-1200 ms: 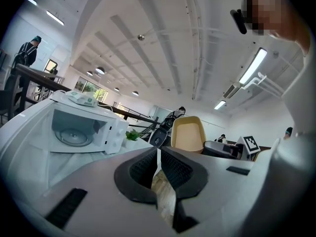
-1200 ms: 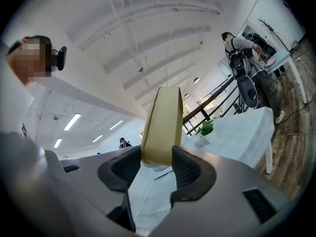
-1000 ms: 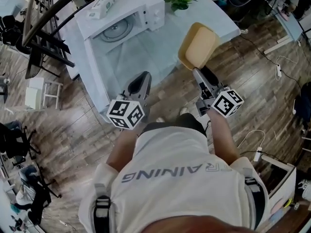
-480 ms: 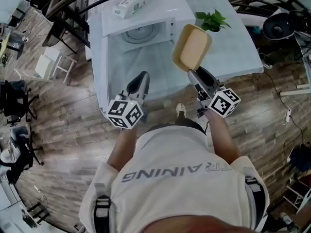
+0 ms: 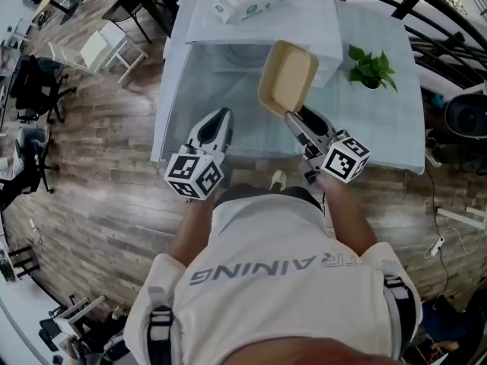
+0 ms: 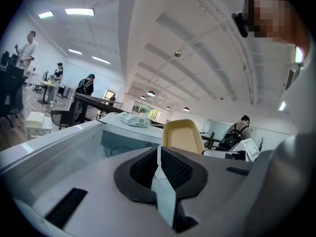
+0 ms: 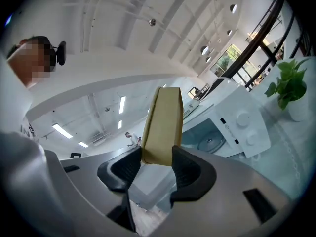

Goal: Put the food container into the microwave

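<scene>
A tan food container (image 5: 288,77) stands on edge, its lower rim clamped by my right gripper (image 5: 294,119). It hangs just before the open front of the white microwave (image 5: 262,23), to the right of the cavity (image 5: 237,53). The right gripper view shows the container (image 7: 164,125) between both pads (image 7: 185,169), with the microwave (image 7: 237,127) and its turntable beyond. My left gripper (image 5: 215,125) is shut and empty over the lowered microwave door (image 5: 199,90). In the left gripper view the jaws (image 6: 159,154) are together, and the container (image 6: 181,136) shows behind them.
A packet of wipes (image 5: 242,2) lies on top of the microwave. A potted plant (image 5: 370,67) stands to its right on the white table (image 5: 384,131). Chairs (image 5: 103,48) and wooden floor lie to the left. A dark railing (image 5: 441,14) crosses the upper right.
The microwave has come round to straight ahead and closer. My right gripper has carried the container left, from beside the table's corner to the microwave's front. The left gripper now hangs over the door.
</scene>
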Tool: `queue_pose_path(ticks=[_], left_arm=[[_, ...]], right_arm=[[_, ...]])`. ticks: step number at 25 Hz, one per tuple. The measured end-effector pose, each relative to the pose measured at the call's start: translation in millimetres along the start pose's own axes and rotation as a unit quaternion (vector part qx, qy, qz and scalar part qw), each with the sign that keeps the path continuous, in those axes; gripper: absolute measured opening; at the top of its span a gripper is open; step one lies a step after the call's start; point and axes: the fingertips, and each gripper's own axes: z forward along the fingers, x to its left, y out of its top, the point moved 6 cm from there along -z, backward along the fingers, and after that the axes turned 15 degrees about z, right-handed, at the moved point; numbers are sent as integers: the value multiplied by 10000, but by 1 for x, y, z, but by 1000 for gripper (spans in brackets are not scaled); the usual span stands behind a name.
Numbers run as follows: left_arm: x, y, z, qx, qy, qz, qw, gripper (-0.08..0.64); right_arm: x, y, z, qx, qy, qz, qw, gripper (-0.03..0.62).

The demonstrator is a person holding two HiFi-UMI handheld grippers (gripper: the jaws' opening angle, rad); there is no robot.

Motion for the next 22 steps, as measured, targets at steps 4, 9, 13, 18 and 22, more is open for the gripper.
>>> queue_pose_path(ticks=[4,9,13,18,22], left_arm=[[-2,-5,-5,83,407,-20,9991,50],[1,-12,-16,155,726,-40,9972,51],[4,-17,-16,162,790,-57,9967,50],[10,-18,-20,147,831,-75,9964,50],[16,-23,-23,158,862,-84,9961,51]], right_arm=[[-15,-8,15,440,254,259,9984,212],[-31,-31,31,947,358,625,9929,212],[-44,-49,45,1248,300,1073,9859,212],[-55,-64,67,1389,203,1424,9798,212],[-81,-66,94,1294,43,1657,9777,212]])
